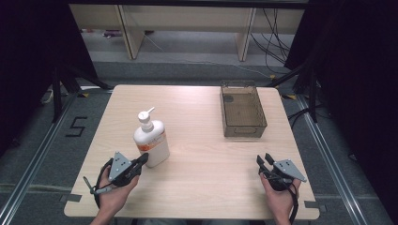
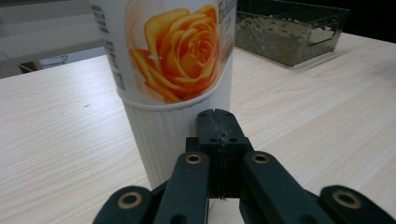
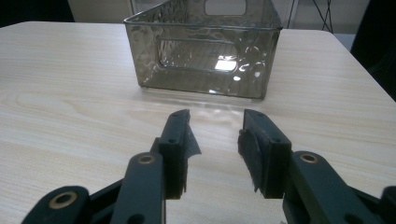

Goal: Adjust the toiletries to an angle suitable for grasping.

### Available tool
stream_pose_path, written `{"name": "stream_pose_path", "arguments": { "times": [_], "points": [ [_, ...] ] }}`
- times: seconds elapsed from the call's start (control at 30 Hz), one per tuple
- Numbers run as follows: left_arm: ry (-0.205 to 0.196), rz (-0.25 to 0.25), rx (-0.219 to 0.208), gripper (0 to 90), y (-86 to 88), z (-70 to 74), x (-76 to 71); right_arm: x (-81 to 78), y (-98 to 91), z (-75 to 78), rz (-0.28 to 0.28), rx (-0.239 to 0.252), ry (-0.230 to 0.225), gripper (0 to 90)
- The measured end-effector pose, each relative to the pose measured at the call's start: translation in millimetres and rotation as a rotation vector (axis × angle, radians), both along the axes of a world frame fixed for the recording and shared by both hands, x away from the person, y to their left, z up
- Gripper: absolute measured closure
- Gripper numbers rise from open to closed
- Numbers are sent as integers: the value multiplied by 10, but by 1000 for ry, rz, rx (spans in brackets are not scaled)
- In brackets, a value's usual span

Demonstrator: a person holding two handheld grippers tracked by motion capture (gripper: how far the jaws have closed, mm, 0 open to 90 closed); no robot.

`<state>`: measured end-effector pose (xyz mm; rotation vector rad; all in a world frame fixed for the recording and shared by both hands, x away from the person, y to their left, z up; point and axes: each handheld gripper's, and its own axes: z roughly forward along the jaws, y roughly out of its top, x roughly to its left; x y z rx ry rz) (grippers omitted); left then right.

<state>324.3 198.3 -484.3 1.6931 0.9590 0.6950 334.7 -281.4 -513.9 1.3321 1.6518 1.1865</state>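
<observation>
A white pump bottle [image 1: 151, 139] with an orange rose label stands upright on the table, left of centre. My left gripper [image 1: 142, 161] is shut with nothing between its jaws, and its tip sits right at the bottle's lower ribbed side [image 2: 168, 135]. In the left gripper view the two pads [image 2: 215, 122] are pressed together in front of the bottle. My right gripper [image 1: 264, 161] rests near the front right of the table. Its jaws stand apart with nothing between them, as the right gripper view [image 3: 215, 133] shows. A smoky clear plastic bin [image 1: 241, 110] lies empty ahead of it [image 3: 205, 46].
The light wooden table [image 1: 197, 154] has bare room between bottle and bin. The bin also appears at the far right in the left gripper view [image 2: 289, 35]. Dark curtains flank the table, and cables lie on the floor beyond its far edge.
</observation>
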Motion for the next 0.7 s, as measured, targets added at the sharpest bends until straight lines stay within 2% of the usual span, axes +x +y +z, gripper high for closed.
{"name": "stream_pose_path", "arguments": {
  "times": [0.27,0.33,0.57,0.7],
  "points": [
    [7,41,1,899,54,-48,86,-7,7,4,12,16,15,620],
    [5,46,-1,899,65,-56,109,-9,4,6,-4,-2,17,619],
    [8,71,2,899,94,-61,165,-10,6,7,8,13,14,616],
    [4,76,-12,898,100,-73,196,-8,4,6,-4,-3,18,610]
  ]
}}
